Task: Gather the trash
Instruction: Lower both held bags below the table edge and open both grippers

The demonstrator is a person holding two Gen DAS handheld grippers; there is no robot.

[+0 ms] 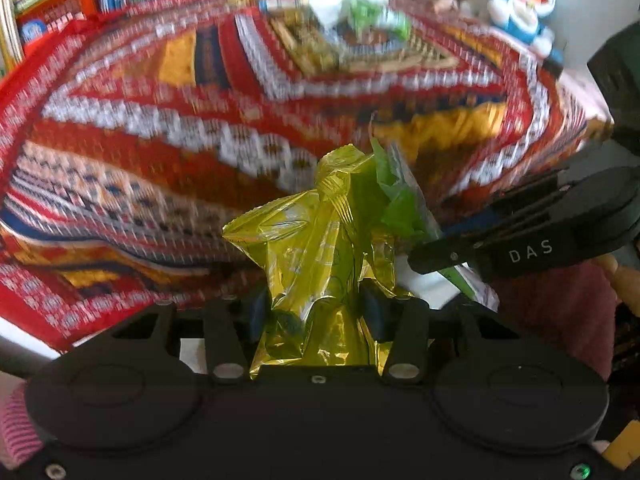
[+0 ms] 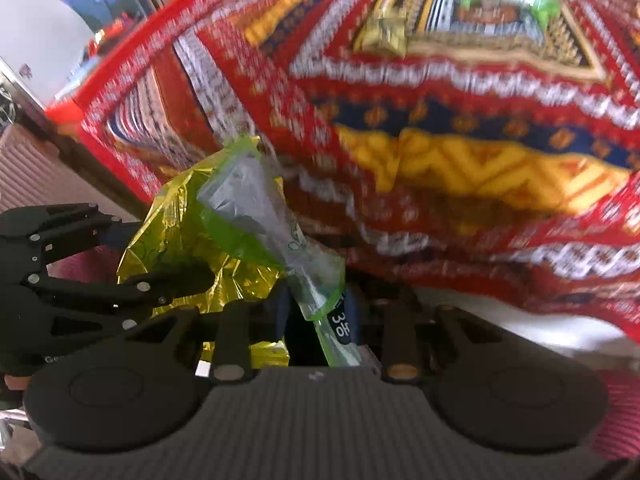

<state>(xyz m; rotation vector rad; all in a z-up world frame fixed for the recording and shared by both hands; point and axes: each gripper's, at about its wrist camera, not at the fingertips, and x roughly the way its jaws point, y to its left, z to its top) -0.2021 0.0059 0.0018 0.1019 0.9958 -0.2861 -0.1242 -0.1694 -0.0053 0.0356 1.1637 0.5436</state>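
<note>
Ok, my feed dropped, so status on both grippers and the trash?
Left gripper shut on yellow wrapper. Right gripper shut on green wrapper. More trash on patterned cloth. Nothing blocking.

Grippers: two, the left gripper (image 1: 316, 312) and the right gripper (image 2: 316, 316).
Wrappers held: two, one yellow foil wrapper (image 1: 316, 240) in the left gripper, one green-and-clear wrapper (image 2: 256, 216) in the right gripper.
Patterned cloths: one, the red woven cloth (image 1: 160, 120).
Far litter pile (image 1: 356, 4): one heap of white and green pieces; piece count not readable through blur.
Gold wrappers on cloth: one (image 2: 384, 32).
Blue plush toys: one (image 1: 520, 4), far right.
</note>
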